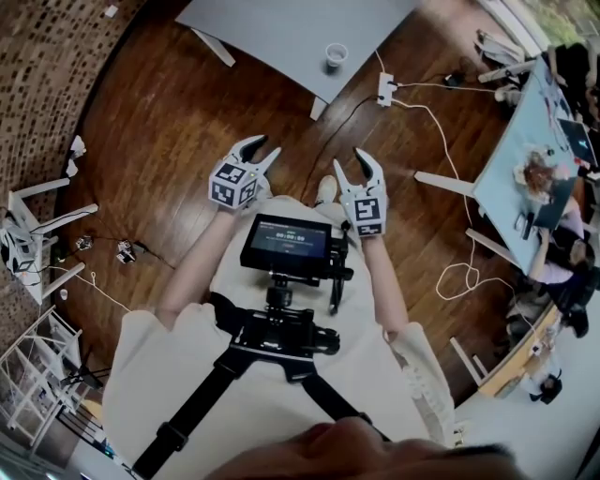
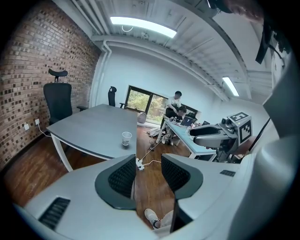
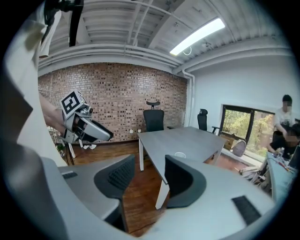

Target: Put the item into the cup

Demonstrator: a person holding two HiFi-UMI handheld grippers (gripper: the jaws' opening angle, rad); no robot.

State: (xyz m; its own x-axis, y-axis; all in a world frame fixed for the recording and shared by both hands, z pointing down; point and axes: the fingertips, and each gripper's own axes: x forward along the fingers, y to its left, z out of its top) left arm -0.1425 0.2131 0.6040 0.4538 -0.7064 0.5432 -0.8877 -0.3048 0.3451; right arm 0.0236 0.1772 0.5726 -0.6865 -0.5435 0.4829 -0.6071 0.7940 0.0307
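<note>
Monitor (image 1: 286, 244) at chest; wood floor (image 1: 169, 122), grey table (image 1: 281, 28) bearing cup (image 1: 336, 54). Left gripper (image 1: 262, 146), right gripper (image 1: 354, 164): jaws part-open, holding nothing.

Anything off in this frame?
Cup upright on the grey table, nothing spilled. Odd: left tongs and right tongs open and empty, no item in sight. Power strip lies loose on the floor.

Cup (image 1: 336, 56) interior too small
</note>
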